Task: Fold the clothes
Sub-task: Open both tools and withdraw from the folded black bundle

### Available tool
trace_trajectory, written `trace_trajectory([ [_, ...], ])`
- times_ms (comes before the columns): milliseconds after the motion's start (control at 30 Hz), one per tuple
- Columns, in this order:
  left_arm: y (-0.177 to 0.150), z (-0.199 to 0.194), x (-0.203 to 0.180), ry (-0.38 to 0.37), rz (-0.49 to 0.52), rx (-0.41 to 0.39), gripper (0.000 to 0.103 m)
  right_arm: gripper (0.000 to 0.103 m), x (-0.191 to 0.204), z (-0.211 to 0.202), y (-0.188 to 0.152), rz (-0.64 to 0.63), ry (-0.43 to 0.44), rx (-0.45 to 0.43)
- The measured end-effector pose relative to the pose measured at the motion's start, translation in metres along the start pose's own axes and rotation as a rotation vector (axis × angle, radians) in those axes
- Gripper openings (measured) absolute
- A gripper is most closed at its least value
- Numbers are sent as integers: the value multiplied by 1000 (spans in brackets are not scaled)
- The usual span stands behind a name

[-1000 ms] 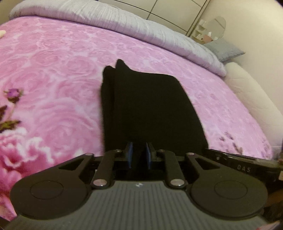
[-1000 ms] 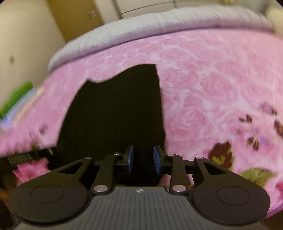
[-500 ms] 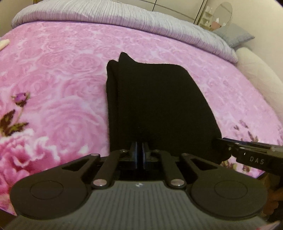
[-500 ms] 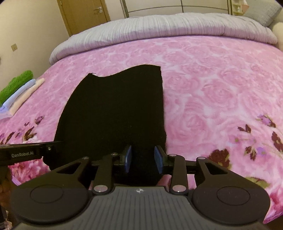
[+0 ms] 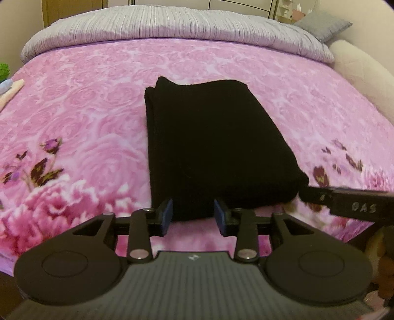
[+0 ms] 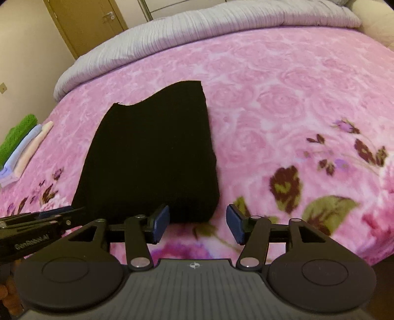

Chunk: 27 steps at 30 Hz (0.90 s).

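A black garment (image 5: 216, 145) lies folded in a thick rectangle on the pink floral bedspread (image 5: 93, 103); it also shows in the right wrist view (image 6: 152, 157). My left gripper (image 5: 193, 215) is open and empty at the garment's near edge, towards its left side. My right gripper (image 6: 198, 222) is open and empty at the near right corner of the garment. Each gripper's side shows at the edge of the other's view.
A grey quilt (image 5: 172, 24) lies across the far end of the bed. A stack of folded clothes (image 6: 22, 147), green on top, sits at the bed's left edge. A cream cushion (image 5: 362, 71) lines the right side. A wooden door (image 6: 86, 22) stands behind.
Both grippers were shut on the garment's near edge. They have opened, let it go and drawn back a little; the garment now rests flat on the bed.
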<state>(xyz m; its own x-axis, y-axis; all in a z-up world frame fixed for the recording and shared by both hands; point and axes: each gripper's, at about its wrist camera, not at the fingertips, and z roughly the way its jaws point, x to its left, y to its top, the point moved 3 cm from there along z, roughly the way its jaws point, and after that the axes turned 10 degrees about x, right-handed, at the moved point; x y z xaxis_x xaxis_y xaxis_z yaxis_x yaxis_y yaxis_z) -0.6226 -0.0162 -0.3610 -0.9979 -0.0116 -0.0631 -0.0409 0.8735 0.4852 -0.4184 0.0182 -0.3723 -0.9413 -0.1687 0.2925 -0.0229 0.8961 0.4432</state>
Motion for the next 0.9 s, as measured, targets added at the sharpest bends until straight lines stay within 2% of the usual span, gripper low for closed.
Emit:
trace_trajectory([
  [433, -24, -43, -17, 36, 52, -74, 46, 86, 7, -42, -20, -17, -105, -60],
  [900, -48, -83, -23, 43, 63, -147, 57, 88, 32, -77, -35, -74, -165, -114],
])
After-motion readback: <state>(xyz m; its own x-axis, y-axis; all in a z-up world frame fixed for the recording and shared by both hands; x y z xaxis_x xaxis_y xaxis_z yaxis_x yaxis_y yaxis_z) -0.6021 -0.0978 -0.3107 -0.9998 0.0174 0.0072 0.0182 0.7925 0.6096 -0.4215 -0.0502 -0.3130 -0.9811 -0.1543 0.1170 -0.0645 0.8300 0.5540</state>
